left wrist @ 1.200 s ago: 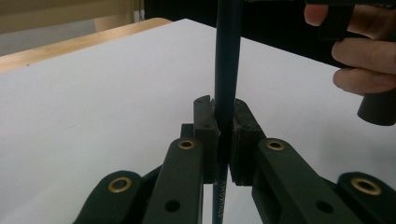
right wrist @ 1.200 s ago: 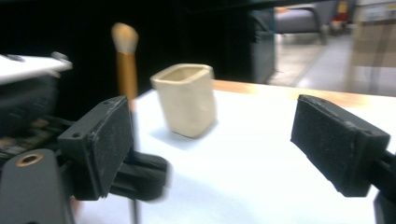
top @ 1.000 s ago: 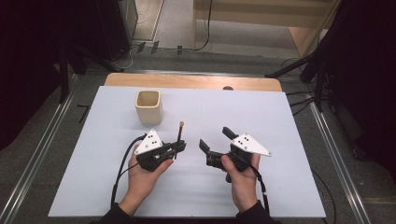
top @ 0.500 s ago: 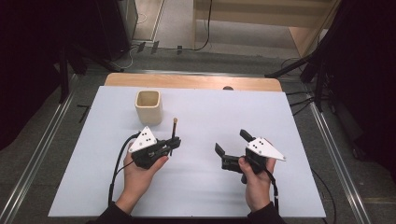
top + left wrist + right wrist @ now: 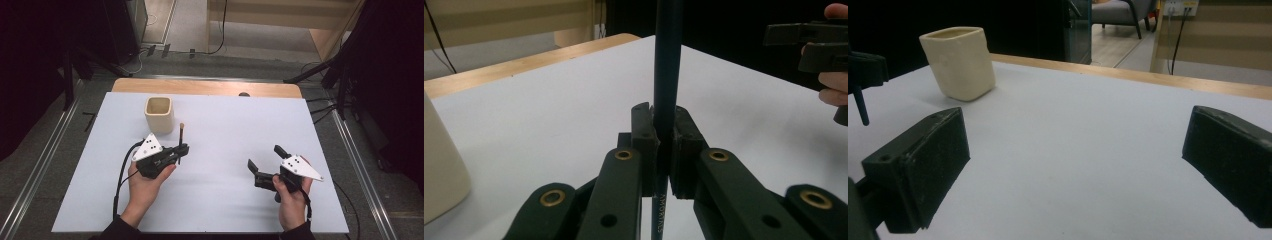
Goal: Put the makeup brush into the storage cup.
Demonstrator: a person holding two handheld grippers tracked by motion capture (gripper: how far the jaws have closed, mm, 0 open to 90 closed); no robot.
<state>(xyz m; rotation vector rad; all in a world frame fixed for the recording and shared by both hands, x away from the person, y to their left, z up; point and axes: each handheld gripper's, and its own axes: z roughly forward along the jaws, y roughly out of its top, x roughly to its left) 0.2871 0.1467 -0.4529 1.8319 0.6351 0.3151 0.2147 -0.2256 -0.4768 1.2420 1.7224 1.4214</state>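
On the table (image 5: 215, 200) the cup (image 5: 159, 114) stands toward the far left, my left gripper (image 5: 181, 151) sits just before it with the pencil (image 5: 180, 142) upright between its jaws beside the cup, and my right gripper (image 5: 265, 162) lies well apart at the near right.

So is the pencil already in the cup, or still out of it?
Out. The left hand-held gripper is shut on the pencil, holding it upright beside the cup, above the table.
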